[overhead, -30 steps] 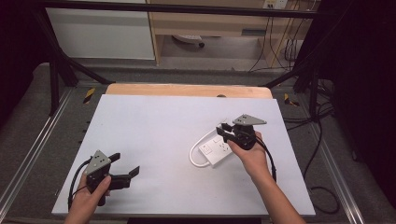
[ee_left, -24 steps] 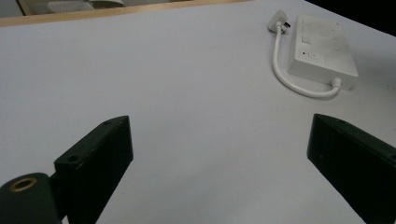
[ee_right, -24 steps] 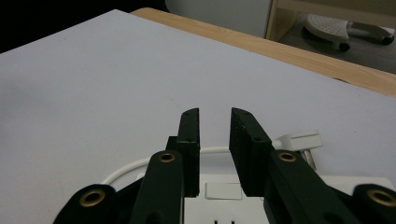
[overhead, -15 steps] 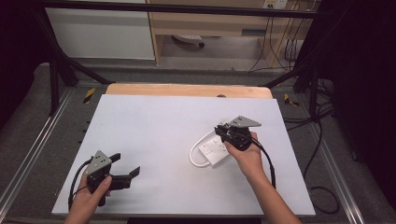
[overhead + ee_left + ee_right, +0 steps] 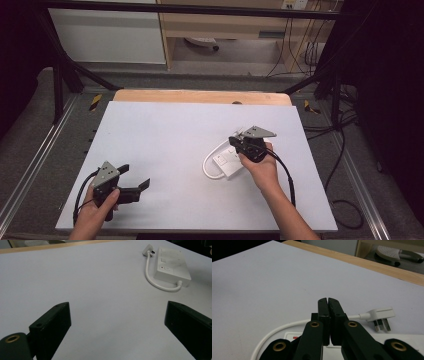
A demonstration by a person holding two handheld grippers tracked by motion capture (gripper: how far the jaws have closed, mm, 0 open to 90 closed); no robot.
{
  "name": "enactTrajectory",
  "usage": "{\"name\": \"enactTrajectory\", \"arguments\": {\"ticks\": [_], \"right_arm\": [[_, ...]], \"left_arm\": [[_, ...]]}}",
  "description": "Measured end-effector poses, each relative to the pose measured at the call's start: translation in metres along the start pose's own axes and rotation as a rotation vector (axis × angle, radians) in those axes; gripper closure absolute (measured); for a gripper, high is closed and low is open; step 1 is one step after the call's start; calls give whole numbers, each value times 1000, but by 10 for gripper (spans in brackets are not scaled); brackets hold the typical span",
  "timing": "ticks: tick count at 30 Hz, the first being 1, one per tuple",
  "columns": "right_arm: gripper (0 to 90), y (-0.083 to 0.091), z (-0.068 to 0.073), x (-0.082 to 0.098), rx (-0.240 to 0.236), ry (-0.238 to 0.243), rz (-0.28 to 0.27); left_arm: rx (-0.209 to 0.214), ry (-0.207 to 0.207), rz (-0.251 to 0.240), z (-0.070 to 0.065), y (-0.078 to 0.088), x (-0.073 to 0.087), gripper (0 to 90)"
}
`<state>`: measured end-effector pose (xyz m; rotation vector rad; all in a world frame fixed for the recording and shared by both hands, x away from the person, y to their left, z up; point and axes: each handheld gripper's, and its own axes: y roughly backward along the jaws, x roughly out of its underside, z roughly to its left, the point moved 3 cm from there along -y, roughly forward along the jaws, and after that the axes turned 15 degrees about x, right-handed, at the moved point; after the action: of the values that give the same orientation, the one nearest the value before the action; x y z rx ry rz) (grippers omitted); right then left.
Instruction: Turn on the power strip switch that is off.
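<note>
High view: white table (image 5: 165, 130), a person's forearms entering from the bottom edge. Right gripper (image 5: 239, 142) sits over the white power strip (image 5: 226, 161), right of table centre. Its jaws have just been closing and now press together. Right gripper view: the two black jaws meet face to face with nothing between them; the cord (image 5: 287, 326) passes behind and under them, and whether the tips touch it I cannot tell. The plug (image 5: 380, 314) lies on the table just right of the jaw tips, pins showing, at the strip's far end.

Left gripper (image 5: 136, 183) is near the table's front-left corner, well apart from the strip, held in the left hand (image 5: 95, 215). Left gripper view: jaws spread wide, bare table between them. Strip (image 5: 171, 267) lies far off at upper right, cord (image 5: 156, 281) looping along its near side to the plug (image 5: 149, 249).
</note>
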<state>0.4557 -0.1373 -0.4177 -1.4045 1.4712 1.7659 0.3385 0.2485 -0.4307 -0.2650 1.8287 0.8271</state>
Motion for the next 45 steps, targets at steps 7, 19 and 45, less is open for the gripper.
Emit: {"name": "enactTrajectory", "arguments": {"ticks": [7,19,45], "right_arm": [[900,-4,-1,11,-9,-16,23],[900,-12,-6,25,2,-37,44],[900,-22,-1,35,-5,-36,64]], "left_arm": [[0,1,2,0,0,0,70],[-1,-3,7,0,-1,1,70],[3,-3,11,0,-1,1,70]]}}
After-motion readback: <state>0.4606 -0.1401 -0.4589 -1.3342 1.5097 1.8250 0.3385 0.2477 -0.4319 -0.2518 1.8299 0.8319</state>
